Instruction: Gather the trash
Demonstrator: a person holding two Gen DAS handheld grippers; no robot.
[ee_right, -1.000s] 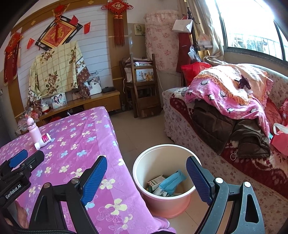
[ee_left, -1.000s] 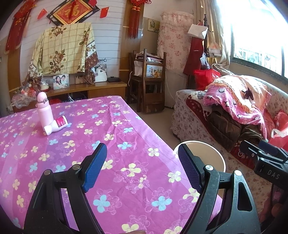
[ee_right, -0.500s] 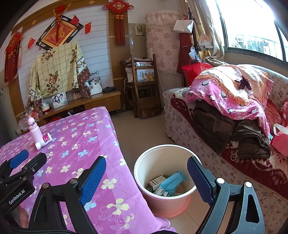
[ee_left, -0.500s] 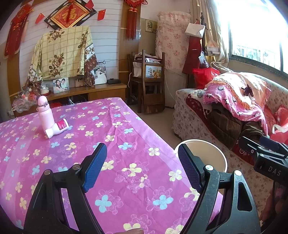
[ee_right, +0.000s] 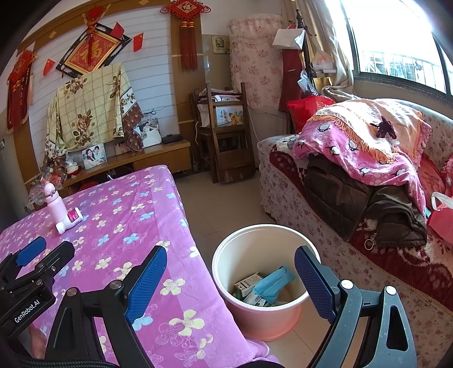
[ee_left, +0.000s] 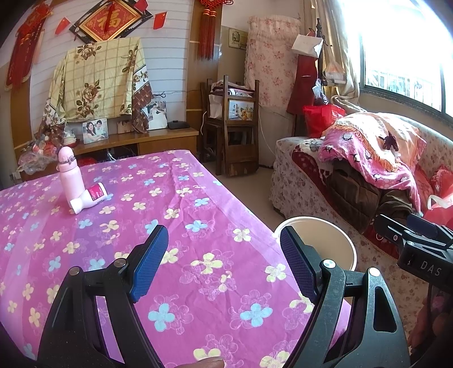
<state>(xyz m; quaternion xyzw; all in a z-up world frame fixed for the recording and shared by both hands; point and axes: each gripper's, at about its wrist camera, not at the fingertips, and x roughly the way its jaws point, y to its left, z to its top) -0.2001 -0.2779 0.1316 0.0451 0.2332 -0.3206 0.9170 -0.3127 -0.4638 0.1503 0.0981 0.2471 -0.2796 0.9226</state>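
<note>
Below the right hand-held gripper [ee_right: 230,271] — bin [ee_right: 226,254] with trash [ee_right: 271,284].

Pink floral tablecloth [ee_left: 198,226], pink bin [ee_right: 263,320]

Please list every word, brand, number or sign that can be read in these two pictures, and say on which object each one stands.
"GenRobot.AI": on the body of the left gripper, right wrist view.
"DAS": on the body of the right gripper, left wrist view; the rest is cut off.
"福": on the framed red wall plaque.
Too small or blurred: the label of the lying bottle, the cartons in the bin.
</note>
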